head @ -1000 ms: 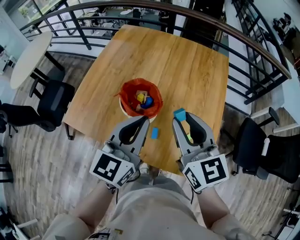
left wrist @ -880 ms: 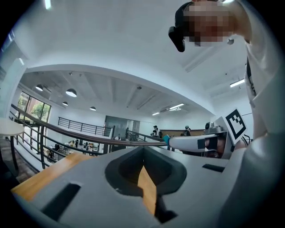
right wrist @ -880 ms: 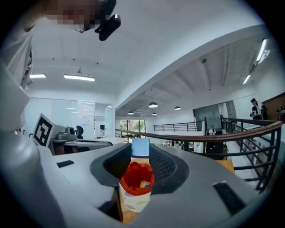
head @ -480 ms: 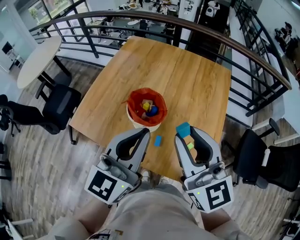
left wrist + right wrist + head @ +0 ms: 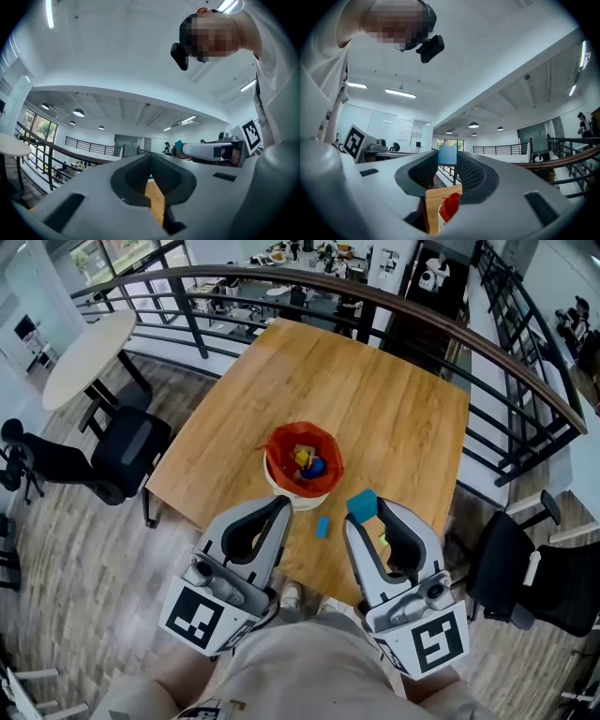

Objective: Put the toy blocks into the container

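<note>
The right gripper (image 5: pixel 366 513) is clamped on 1 teal square toy block (image 5: pixel 362 504), pinched at the very tips of its 2 ribbed jaws; in the right gripper view (image 5: pixel 447 160) the block (image 5: pixel 447 154) sits upright between the pads. It is held in the air above the near part of the square wooden table (image 5: pixel 375 399), just beside the container and not over it.

The left gripper (image 5: pixel 283 504) has its jaws brought together, tips meeting, with nothing between them. In the left gripper view (image 5: pixel 151 157) only a strip of tabletop (image 5: pixel 155 201) shows through the hollow behind the tips.

Between the 2 grippers a small blue rectangular block (image 5: pixel 322 527) lies on the table, near its front edge. A small green block (image 5: pixel 382 542) shows through the gap in the right gripper's jaws, also on the wood.

Just beyond the tips stands the container, a round white bowl lined with a red plastic bag (image 5: pixel 281 442), holding yellow and blue pieces (image 5: pixel 305 463).

Further out, a black office chair (image 5: pixel 122 451) and a round white table (image 5: pixel 89 357) stand to the left, and a dark curved railing (image 5: pixel 375 287) runs behind the table.
</note>
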Available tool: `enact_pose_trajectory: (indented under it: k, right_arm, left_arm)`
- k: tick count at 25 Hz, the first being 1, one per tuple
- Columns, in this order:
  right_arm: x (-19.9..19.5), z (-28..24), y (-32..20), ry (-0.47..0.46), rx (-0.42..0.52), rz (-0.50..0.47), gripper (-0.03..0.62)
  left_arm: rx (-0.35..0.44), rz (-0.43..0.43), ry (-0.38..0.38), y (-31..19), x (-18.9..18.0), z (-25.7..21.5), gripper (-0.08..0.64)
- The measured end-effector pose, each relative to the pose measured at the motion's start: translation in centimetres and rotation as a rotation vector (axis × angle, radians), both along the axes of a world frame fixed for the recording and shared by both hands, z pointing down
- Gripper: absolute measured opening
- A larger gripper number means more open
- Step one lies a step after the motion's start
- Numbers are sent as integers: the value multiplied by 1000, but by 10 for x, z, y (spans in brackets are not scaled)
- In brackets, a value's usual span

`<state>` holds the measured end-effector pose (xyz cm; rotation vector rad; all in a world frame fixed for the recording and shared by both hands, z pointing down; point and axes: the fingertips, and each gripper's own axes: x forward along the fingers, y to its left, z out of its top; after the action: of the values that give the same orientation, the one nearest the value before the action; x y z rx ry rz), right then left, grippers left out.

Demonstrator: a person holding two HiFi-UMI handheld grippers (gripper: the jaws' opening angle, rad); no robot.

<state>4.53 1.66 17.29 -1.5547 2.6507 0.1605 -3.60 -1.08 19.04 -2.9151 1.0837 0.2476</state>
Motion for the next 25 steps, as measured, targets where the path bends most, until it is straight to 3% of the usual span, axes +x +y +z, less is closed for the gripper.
enact_pose_trajectory:
  k: [9, 17, 25]
  right_arm:
    - [-23, -7, -37, 14, 21, -41, 133]
    - [-25, 16, -89, -11, -40, -34, 133]
    - [-35, 69, -138, 63, -138, -33, 133]
  left_arm:
    - [5, -69, -25, -36, -10, -4, 12]
    - [-31, -88, -56, -78, -11, 21, 12]
    - [-109, -108, -98, -116, -14, 69, 12]
